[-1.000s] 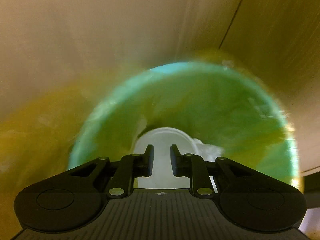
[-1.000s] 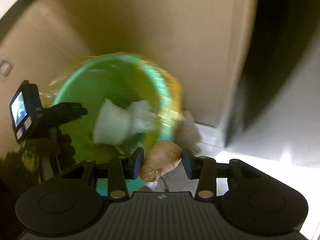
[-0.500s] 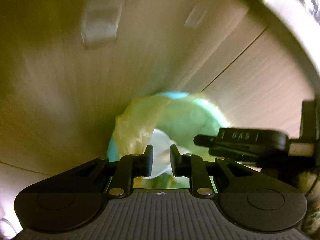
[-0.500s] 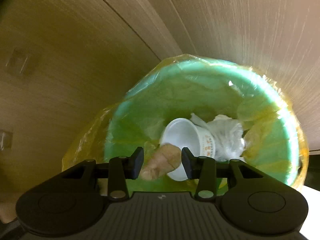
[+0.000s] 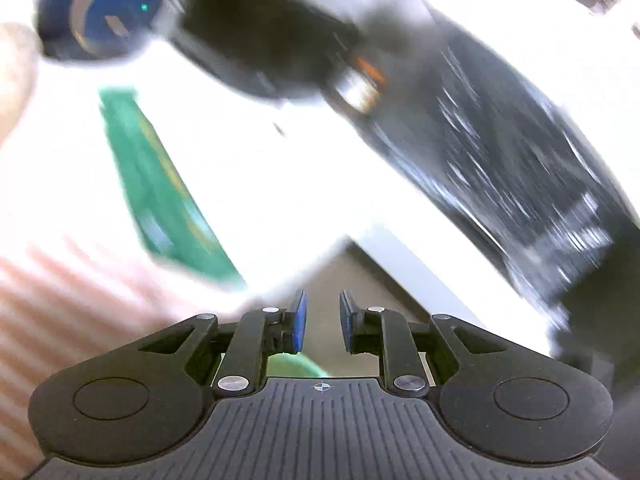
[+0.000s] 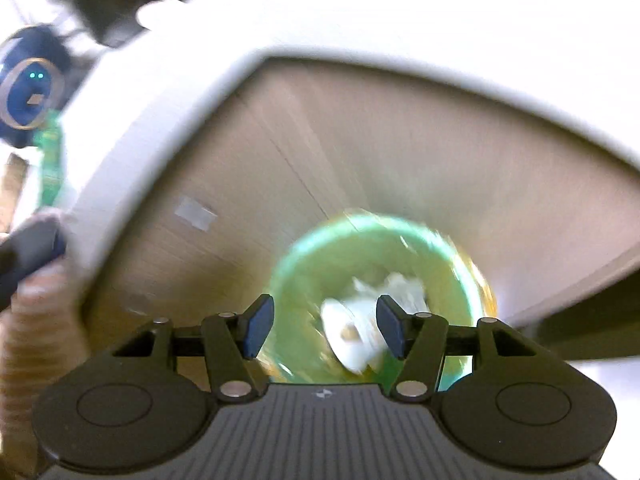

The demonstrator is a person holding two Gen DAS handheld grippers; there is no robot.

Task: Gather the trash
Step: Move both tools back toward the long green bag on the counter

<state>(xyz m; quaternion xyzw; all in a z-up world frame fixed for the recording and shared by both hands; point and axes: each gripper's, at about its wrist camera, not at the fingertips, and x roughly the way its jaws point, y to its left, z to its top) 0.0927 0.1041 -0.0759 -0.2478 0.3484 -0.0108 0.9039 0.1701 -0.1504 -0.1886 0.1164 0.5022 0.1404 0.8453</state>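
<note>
In the right wrist view a green trash bin point(image 6: 304, 280) lined with a yellow bag stands on the floor below a white counter edge point(image 6: 168, 80). A white paper cup point(image 6: 352, 336) and crumpled paper lie inside it. My right gripper point(image 6: 325, 330) is open and empty above the bin. In the left wrist view my left gripper point(image 5: 322, 322) has its jaws a narrow gap apart with nothing between them. It points up at the white counter top point(image 5: 280, 168), where a blurred green flat packet point(image 5: 160, 192) lies.
A dark blurred cylinder point(image 5: 500, 152) and a blue round device point(image 5: 108, 16) lie across the upper left wrist view. The blue device point(image 6: 28, 96) also shows at far left in the right wrist view. Wood cabinet fronts point(image 6: 360, 152) stand behind the bin.
The ginger piece has left my right gripper, which has opened and pulled back from the bin. My left gripper has swung up from the bin to the counter.
</note>
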